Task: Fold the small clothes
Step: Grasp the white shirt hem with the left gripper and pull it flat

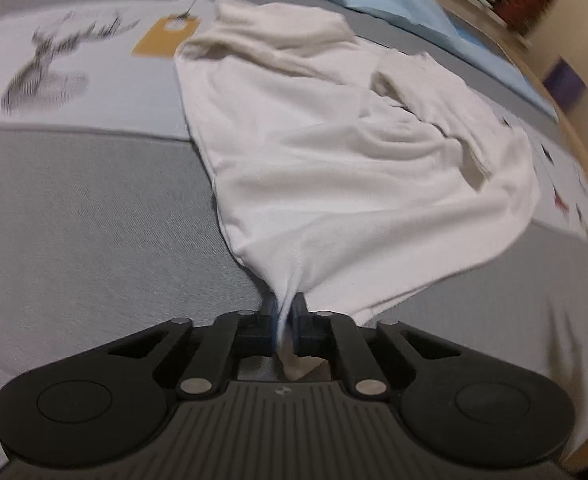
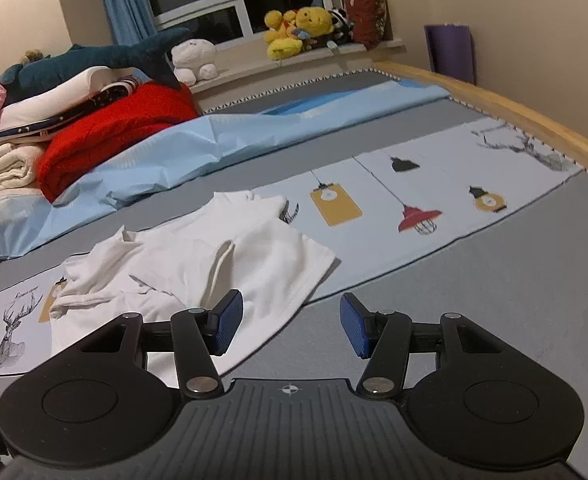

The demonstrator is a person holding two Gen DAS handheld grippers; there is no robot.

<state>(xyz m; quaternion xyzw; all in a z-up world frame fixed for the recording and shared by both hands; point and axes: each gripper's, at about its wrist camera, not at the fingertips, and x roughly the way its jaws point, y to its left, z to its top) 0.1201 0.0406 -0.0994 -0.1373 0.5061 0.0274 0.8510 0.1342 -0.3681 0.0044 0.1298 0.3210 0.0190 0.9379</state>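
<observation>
A small white shirt (image 1: 334, 152) lies crumpled on the grey bed cover. My left gripper (image 1: 283, 312) is shut on the shirt's near edge, with cloth bunched between its blue pads and pulled taut toward me. In the right wrist view the same shirt (image 2: 221, 264) lies spread ahead and to the left. My right gripper (image 2: 289, 326) is open and empty, its blue pads (image 2: 229, 322) wide apart, hovering just above the shirt's near right corner.
A grey printed bed cover (image 2: 494, 280) with lamp and deer prints lies under the shirt. A light blue sheet (image 2: 213, 140) lies behind it. A pile of red and white bedding (image 2: 105, 132) stands far left. The wooden bed frame (image 2: 514, 108) runs along the right.
</observation>
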